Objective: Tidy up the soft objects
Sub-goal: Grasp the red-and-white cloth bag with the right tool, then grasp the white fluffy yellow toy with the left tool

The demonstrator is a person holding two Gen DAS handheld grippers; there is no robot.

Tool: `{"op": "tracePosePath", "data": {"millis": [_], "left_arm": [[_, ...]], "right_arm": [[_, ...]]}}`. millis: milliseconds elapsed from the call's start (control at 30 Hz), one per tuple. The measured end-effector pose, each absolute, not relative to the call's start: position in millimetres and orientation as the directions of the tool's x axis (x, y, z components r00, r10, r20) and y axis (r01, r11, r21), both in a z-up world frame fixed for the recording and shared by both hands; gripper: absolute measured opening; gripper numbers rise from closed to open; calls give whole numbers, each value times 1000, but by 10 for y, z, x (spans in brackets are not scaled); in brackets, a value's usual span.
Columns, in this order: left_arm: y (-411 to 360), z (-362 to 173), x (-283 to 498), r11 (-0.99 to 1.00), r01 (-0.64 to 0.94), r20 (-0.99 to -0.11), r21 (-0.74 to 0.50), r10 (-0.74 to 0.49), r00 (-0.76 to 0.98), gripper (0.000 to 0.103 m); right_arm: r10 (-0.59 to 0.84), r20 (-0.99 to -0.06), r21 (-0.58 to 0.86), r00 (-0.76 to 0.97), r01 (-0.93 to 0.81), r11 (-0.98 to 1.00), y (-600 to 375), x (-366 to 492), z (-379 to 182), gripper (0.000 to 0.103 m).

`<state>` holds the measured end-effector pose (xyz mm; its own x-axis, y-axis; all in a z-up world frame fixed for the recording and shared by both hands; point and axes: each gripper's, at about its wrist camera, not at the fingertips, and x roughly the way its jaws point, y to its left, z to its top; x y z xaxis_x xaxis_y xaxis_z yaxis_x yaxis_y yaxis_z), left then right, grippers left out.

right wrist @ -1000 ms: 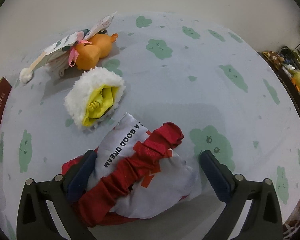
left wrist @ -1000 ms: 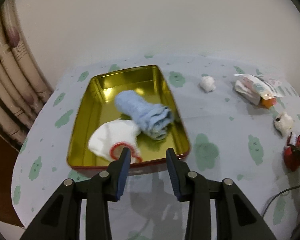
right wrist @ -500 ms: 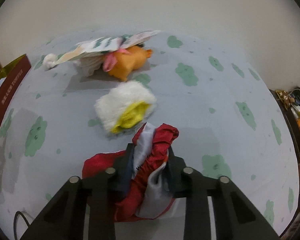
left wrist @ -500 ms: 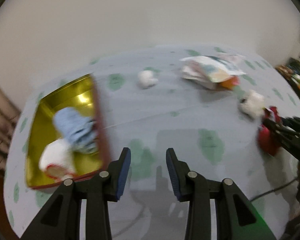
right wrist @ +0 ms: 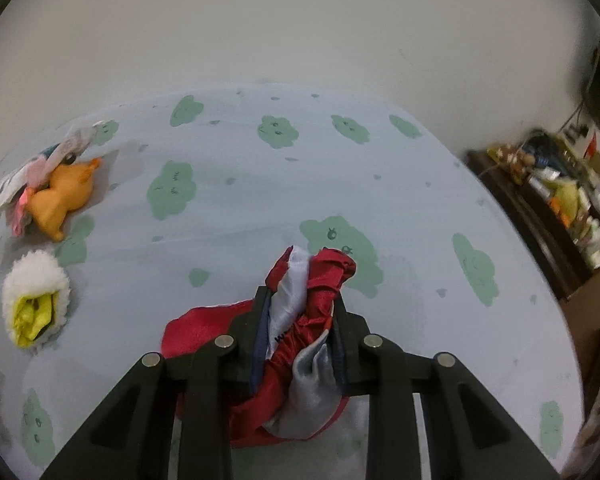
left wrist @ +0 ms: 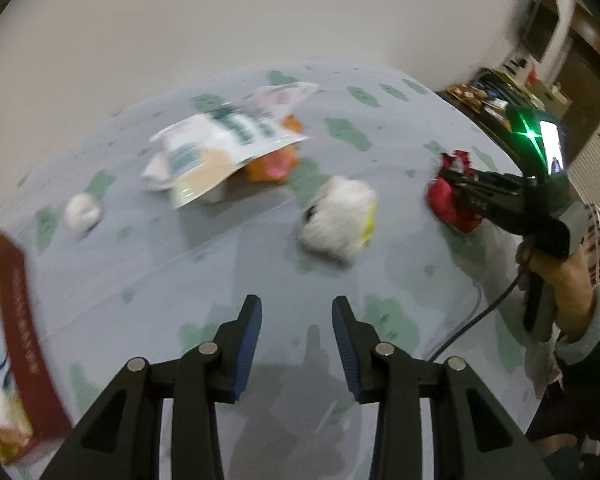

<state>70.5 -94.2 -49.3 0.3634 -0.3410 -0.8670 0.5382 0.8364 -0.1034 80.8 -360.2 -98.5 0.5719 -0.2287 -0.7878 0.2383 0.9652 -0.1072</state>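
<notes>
At the far left the tin is cut off and blurred, some soft things already inside; the left gripper hangs part-spread over bare cloth, holding nothing; the right gripper pinches the red pouch, seemingly lifted clear; next, probably, carry it to the tin.

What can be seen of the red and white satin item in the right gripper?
The red and white satin item looks like shiny, soft fabric: a gathered red band runs across a white panel with dark lettering, mostly hidden. It is bunched upright between the pads of the right gripper, which is shut on it, with red cloth spilling below. From the left wrist view it shows as a blurred red lump over the cloud-print tablecloth; whether it touches the cloth is unclear.
</notes>
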Motion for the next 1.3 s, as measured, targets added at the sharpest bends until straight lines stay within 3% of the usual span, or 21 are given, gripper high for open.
{"op": "tracePosePath", "data": {"millis": [233,867,933,1067,1133,1300], "left_arm": [[-1462,-610,806,773,627,-872,-97,-370,321,37],[-1791,-628,1187,813,575,-867,-90,-348,357,37],[-1798,-633,1237,814,573,-873,-94,-345,346,54],[-1833,-566,1261,787,603,-858,-130,-394,330,59],[-1872,-569,1297,788,605,-861,-117,-385,334,63],[-1960,-721,1462,804,591,-891,-68,-315,327,63]], "right_arm": [[-240,-772,-132,588,222,966,-3568,803,-1057,30],[-217,-779,-100,588,224,969,-3613,810,-1076,35],[-218,-779,-102,587,224,969,-3613,813,-1077,35],[-215,-780,-98,588,225,969,-3616,809,-1077,35],[-215,-780,-97,588,225,969,-3617,812,-1080,36],[-213,-780,-96,588,224,970,-3621,812,-1080,36]]}}
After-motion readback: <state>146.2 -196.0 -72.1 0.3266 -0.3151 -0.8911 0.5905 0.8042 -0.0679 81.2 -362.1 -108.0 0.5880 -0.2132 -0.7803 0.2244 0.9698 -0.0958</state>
